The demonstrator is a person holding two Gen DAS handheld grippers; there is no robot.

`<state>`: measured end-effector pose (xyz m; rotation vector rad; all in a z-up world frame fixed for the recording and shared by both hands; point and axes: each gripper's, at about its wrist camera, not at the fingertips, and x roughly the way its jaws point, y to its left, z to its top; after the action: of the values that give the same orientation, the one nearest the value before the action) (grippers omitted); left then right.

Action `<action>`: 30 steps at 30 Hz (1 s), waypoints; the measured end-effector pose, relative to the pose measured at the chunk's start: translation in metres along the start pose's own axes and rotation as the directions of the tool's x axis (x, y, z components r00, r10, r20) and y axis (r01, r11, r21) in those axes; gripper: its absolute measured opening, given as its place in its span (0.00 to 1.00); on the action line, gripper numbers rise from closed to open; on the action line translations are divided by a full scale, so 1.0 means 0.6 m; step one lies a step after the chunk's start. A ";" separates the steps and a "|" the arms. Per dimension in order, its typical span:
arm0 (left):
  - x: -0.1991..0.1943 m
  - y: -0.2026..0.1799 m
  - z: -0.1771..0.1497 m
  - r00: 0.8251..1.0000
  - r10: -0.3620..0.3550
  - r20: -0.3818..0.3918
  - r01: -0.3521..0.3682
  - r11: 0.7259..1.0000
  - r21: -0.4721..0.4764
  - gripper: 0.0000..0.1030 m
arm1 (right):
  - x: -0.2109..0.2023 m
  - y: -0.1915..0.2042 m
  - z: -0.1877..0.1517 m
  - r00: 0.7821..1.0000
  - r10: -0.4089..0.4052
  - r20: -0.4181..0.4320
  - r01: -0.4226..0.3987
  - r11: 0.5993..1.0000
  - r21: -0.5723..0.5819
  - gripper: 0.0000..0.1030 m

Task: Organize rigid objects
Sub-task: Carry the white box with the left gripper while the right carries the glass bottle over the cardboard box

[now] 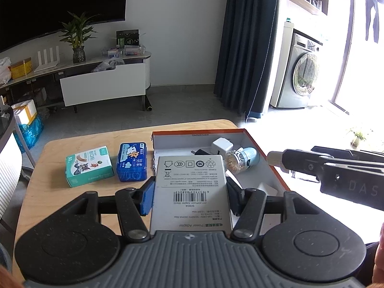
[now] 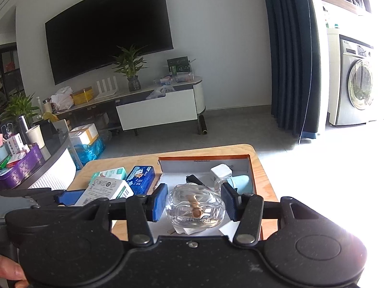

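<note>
Both grippers loaded over the tray, each pinching one item.

The adapter box (image 1: 190, 187) is clamped between the pads of the left gripper (image 1: 189, 195), held above the near-left part of the orange-rimmed tray (image 1: 264, 148). A clear glass bottle (image 2: 195, 207) is pinched by the right gripper (image 2: 195, 202) over the tray. A white plug (image 1: 222, 146) and a blue-capped jar (image 1: 244, 159) are seen in the tray. A green box (image 1: 89, 165) and a blue box (image 1: 131, 164) are set side by side on the table (image 1: 48, 168), left of the tray.
</note>
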<state>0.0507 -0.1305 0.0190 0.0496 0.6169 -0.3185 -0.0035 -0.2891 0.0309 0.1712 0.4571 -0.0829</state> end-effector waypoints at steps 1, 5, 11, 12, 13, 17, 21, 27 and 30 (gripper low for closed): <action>0.001 -0.001 0.001 1.000 0.000 -0.001 0.000 1.000 0.001 0.58 | 0.001 -0.001 0.001 1.000 -0.002 0.001 0.002 1.000 0.001 0.59; 0.007 -0.002 0.003 1.000 -0.004 -0.005 0.004 1.000 0.003 0.58 | 0.002 -0.005 0.002 1.000 -0.010 0.002 0.010 1.000 0.003 0.59; 0.013 -0.006 0.006 1.000 -0.009 -0.009 0.009 1.000 0.005 0.58 | 0.009 -0.002 0.001 1.000 -0.015 -0.001 0.015 1.000 0.005 0.59; 0.015 -0.006 0.006 1.000 -0.009 -0.010 0.009 1.000 0.005 0.58 | 0.009 -0.002 0.001 1.000 -0.014 -0.001 0.014 1.000 0.005 0.59; 0.017 -0.006 0.007 1.000 -0.009 -0.012 0.009 1.000 0.005 0.58 | 0.009 -0.002 0.001 1.000 -0.014 -0.002 0.014 1.000 0.005 0.59; 0.023 -0.005 0.011 1.000 -0.009 -0.016 0.009 1.000 0.003 0.58 | 0.012 -0.004 0.001 1.000 -0.015 -0.004 0.016 1.000 0.006 0.59; 0.028 -0.005 0.012 1.000 -0.008 -0.023 0.008 1.000 0.006 0.58 | 0.015 -0.005 0.001 1.000 -0.016 -0.005 0.016 1.000 0.006 0.59; 0.041 -0.002 0.017 0.999 -0.009 -0.038 0.009 1.000 -0.001 0.58 | 0.025 -0.007 -0.001 1.000 -0.020 -0.010 0.020 1.000 0.006 0.59; 0.047 -0.001 0.020 0.999 -0.013 -0.045 0.013 1.000 0.001 0.58 | 0.030 -0.009 -0.001 1.000 -0.020 -0.013 0.020 1.000 0.006 0.59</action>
<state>0.0792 -0.1407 0.0127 0.0544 0.6617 -0.3310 0.0117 -0.2950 0.0216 0.1729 0.4718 -0.1025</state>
